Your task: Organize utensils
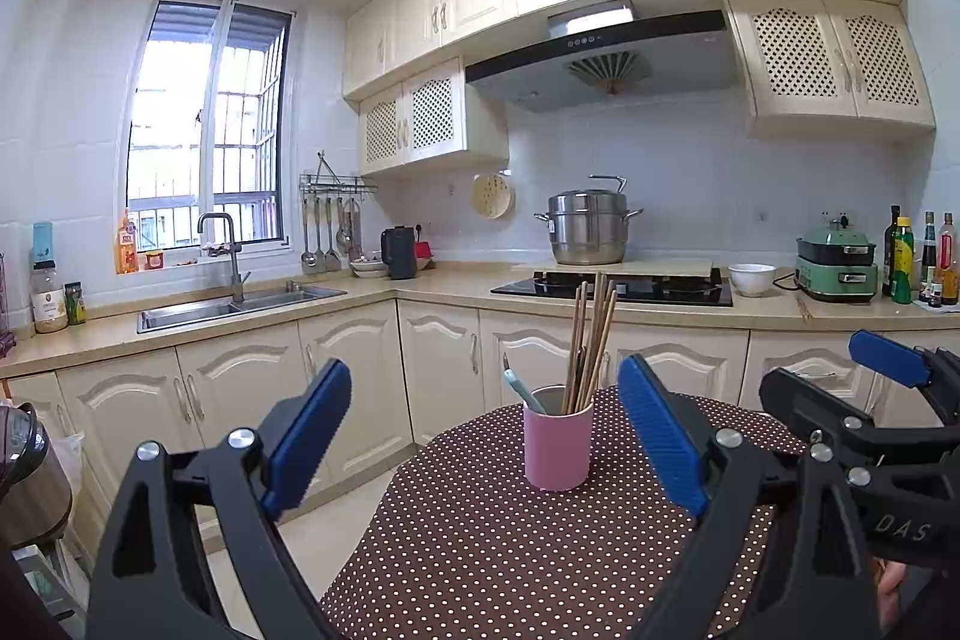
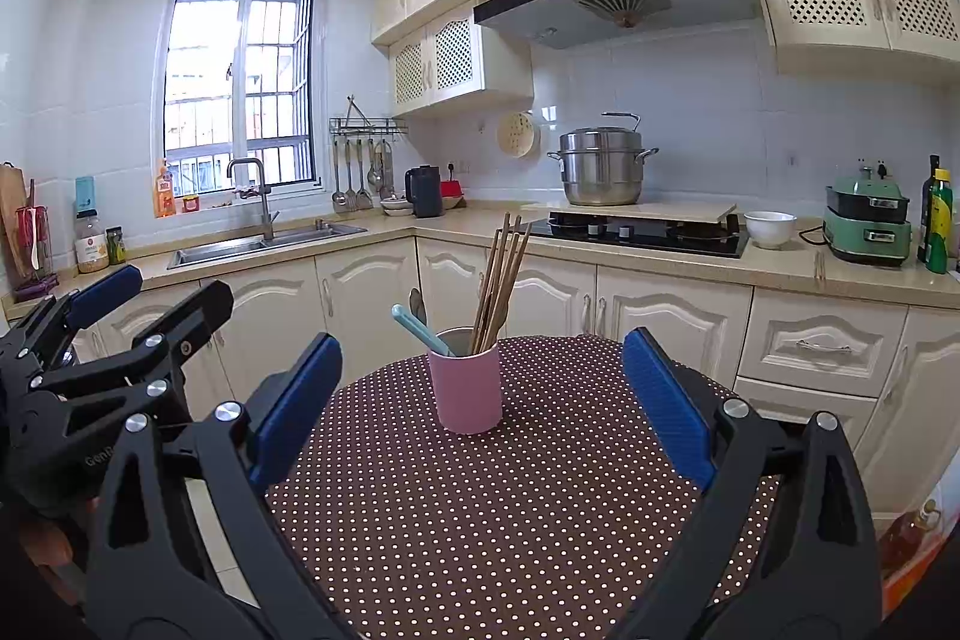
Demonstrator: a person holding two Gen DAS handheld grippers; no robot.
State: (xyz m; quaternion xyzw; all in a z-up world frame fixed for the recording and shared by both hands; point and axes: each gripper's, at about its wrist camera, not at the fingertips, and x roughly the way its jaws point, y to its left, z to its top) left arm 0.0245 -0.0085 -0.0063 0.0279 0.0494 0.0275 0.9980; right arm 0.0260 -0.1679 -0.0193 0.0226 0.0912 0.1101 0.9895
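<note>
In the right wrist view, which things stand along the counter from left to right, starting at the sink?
Sink → black kettle → steel pot → white bowl → green cooker → bottles.

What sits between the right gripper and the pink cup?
Nothing: in the right wrist view, only bare dotted tablecloth separates the open right gripper from the pink cup.

The right gripper (image 1: 888, 460), seen from the left wrist view, bears the light letters "DAS" on its black body. The left gripper (image 2: 102, 340), seen from the right wrist view, bears the partly hidden letters "GenR" on its black body. Labels on the jar (image 1: 49, 301), the orange bottle (image 1: 126, 244) and the green bottle (image 1: 902, 262) are too small to read.
</note>
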